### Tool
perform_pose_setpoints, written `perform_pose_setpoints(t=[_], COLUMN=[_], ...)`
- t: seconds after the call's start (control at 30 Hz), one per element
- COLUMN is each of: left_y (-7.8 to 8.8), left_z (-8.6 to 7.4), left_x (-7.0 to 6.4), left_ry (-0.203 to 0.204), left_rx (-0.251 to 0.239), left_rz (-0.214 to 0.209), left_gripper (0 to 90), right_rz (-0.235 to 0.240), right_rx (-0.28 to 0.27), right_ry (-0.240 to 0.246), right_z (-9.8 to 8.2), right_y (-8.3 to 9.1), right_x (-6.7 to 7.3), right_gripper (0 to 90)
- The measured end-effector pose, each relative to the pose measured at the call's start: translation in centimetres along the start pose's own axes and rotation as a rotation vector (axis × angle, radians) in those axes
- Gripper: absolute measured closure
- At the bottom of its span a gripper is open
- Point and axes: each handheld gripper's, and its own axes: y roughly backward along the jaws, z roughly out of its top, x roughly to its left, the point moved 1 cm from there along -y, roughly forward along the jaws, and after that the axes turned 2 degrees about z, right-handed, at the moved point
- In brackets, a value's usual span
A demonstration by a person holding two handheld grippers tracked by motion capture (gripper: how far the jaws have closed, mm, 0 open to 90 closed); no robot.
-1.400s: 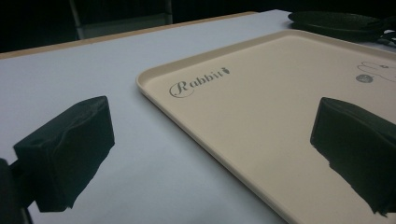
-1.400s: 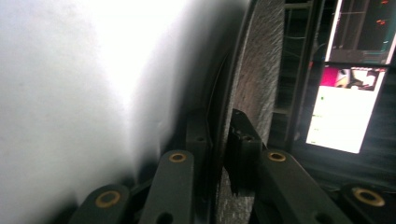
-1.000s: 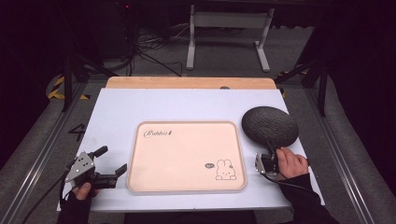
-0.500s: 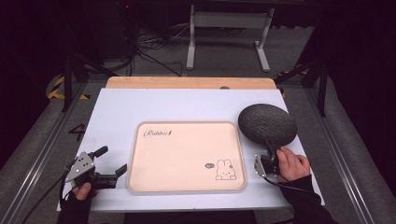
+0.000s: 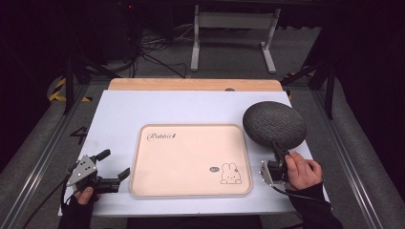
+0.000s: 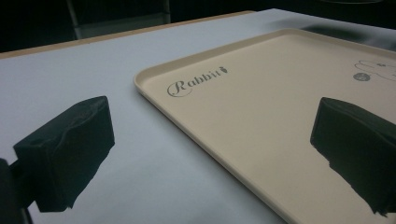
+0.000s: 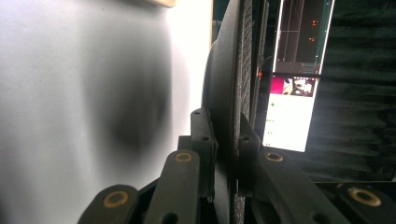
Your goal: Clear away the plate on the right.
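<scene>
A dark grey textured round dish (image 5: 274, 123) is at the table's right, tilted and raised off the white surface. My right gripper (image 5: 280, 149) is shut on its near rim; in the right gripper view the jaws (image 7: 227, 135) pinch the dish (image 7: 229, 79) edge-on, and its shadow falls on the table. A beige tray (image 5: 191, 157) printed with "Rabbit" and a small rabbit lies flat at the centre with nothing on it. My left gripper (image 5: 113, 163) rests open by the tray's near-left corner. The left gripper view shows its jaws (image 6: 210, 154) spread wide over the tray's edge (image 6: 154, 88).
The white table top (image 5: 143, 109) ends in a wooden strip (image 5: 191, 84) at the far side. Beyond it a metal stand (image 5: 234, 28) and cables lie on the dark floor. A lit screen (image 7: 292, 112) shows behind the dish.
The right hand has risen a little with the dish, which now hangs higher over the table. The left gripper has stayed put.
</scene>
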Motion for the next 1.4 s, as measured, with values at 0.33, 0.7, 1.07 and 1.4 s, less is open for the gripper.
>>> perform_pose_setpoints(t=[0.33,0.7,1.07,1.4], left_y=[0.0,0.0,0.0,0.0], left_z=[0.0,0.0,0.0,0.0], left_x=[0.0,0.0,0.0,0.0], left_ry=[0.001,0.001,-0.001,-0.001], left_rx=[0.003,0.003,0.005,0.004], left_rz=[0.002,0.002,0.001,0.003], left_gripper=[0.3,0.3,0.3,0.3], right_rz=[-0.010,-0.036,-0.043,-0.046], right_rx=[-0.022,-0.083,-0.134,-0.197], right_ry=[0.001,0.016,0.033,0.058], right_z=[0.8,2.7,4.7,6.9], right_y=[0.8,2.0,2.9,3.1], right_x=[-0.5,-1.3,-2.1,-2.4], right_gripper=[84.0,83.8,83.3,83.4])
